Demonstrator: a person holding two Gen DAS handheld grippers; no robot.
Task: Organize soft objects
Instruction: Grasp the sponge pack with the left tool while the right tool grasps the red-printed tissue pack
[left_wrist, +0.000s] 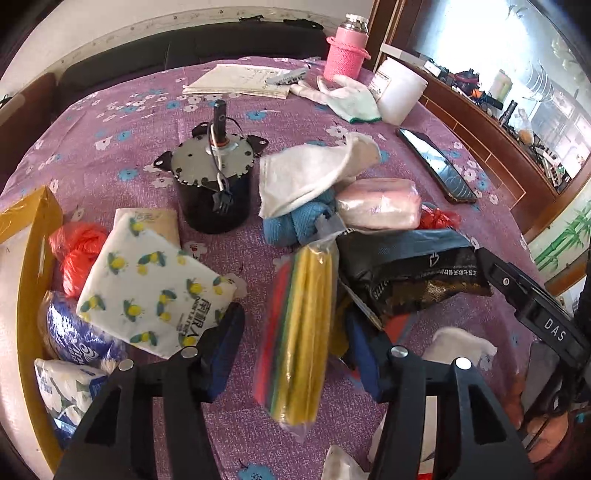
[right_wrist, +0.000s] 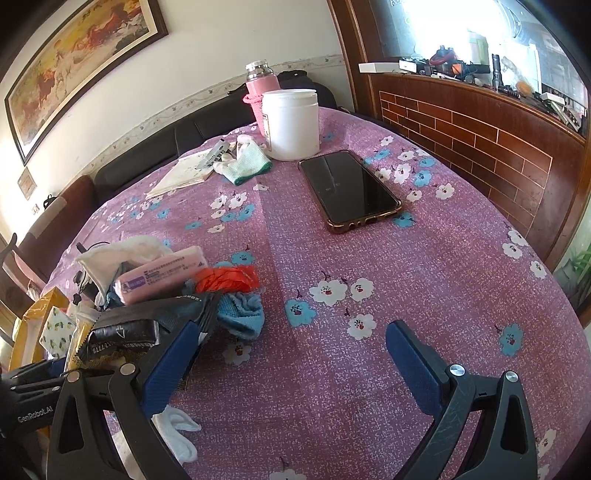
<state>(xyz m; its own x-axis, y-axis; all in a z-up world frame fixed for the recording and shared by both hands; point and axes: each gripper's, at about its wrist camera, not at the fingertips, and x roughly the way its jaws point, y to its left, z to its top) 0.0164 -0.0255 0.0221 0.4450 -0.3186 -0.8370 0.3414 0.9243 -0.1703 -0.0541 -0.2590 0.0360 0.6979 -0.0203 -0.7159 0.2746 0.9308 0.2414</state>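
Observation:
My left gripper (left_wrist: 295, 354) is open, with a clear bag of yellow and red cloths (left_wrist: 299, 332) lying between its fingers on the purple tablecloth. Beyond it lies a pile: a white cloth (left_wrist: 306, 173), a blue towel (left_wrist: 295, 221), a pink pack (left_wrist: 380, 203) and a black pouch (left_wrist: 410, 277). At the left a yellow box (left_wrist: 26, 295) holds a lemon-print tissue pack (left_wrist: 151, 288), a red bag (left_wrist: 77, 251) and blue packs. My right gripper (right_wrist: 291, 350) is open and empty over bare cloth, its left finger beside the black pouch (right_wrist: 125, 336) and blue towel (right_wrist: 242, 317).
A black motor (left_wrist: 214, 181) stands mid-table. A phone (right_wrist: 349, 190), a white jar (right_wrist: 293, 123), a pink flask (right_wrist: 260, 83), a glove (right_wrist: 247, 162) and papers (left_wrist: 240, 81) lie at the far side. A white sock (right_wrist: 177, 432) lies near the front edge. A wooden counter stands to the right.

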